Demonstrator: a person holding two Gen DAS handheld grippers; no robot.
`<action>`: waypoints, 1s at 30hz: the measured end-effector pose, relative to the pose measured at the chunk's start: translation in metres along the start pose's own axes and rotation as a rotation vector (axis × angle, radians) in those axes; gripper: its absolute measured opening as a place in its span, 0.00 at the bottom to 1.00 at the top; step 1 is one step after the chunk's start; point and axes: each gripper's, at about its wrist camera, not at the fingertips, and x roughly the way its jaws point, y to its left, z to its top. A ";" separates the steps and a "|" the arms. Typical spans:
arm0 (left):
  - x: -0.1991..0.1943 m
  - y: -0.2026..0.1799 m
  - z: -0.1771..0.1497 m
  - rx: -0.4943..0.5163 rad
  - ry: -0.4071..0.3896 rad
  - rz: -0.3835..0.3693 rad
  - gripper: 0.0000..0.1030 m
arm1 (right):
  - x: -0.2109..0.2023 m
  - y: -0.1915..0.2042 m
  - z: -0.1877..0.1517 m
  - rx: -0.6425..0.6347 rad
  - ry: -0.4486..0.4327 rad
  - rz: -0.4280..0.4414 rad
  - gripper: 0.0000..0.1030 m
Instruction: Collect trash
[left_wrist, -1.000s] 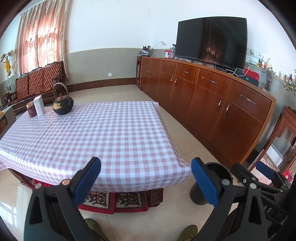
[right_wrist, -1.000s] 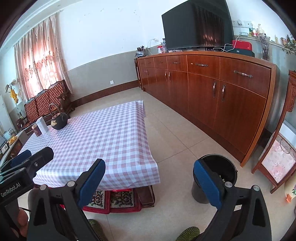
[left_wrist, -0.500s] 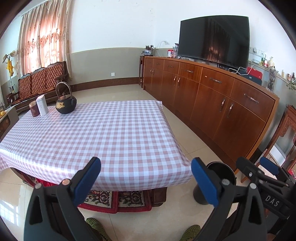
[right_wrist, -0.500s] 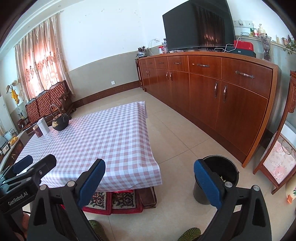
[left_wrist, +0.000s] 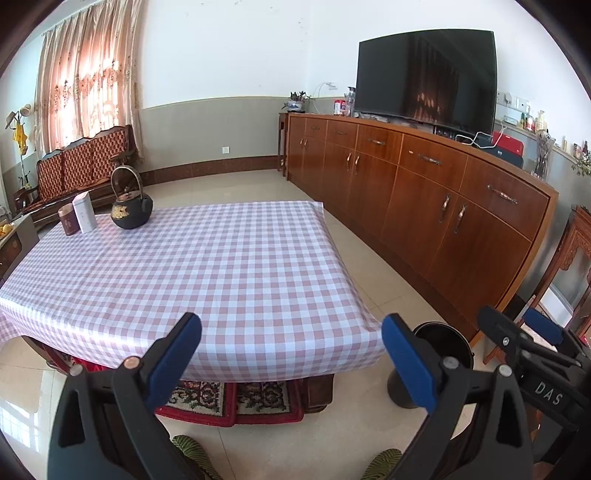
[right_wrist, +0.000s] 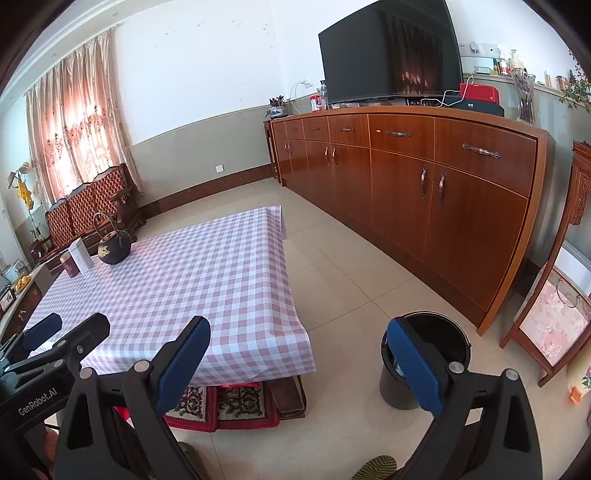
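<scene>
A black trash bin stands on the floor right of the low table; it also shows in the left wrist view, partly behind a finger. My left gripper is open and empty, held in front of the table's near edge. My right gripper is open and empty, held between the table corner and the bin. No loose trash shows on the checked tablecloth or the floor. The bin's inside is dark and I cannot tell its contents.
A black teapot, a white box and a brown tin stand at the table's far left. A long wooden sideboard with a TV runs along the right. Rugs lie under the table.
Both grippers have drifted slightly back and to the left, so the room has shifted a little right in view. Both stay open and empty.
</scene>
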 end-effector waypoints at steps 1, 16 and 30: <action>0.000 0.001 0.000 -0.001 0.001 0.001 0.96 | 0.000 0.000 0.000 -0.001 0.000 -0.001 0.95; 0.002 0.003 0.000 -0.001 0.006 0.006 0.96 | -0.001 0.001 0.000 -0.007 -0.005 0.011 0.95; 0.004 0.005 -0.002 -0.009 0.017 0.011 0.96 | 0.001 0.004 0.000 -0.010 -0.001 0.015 0.95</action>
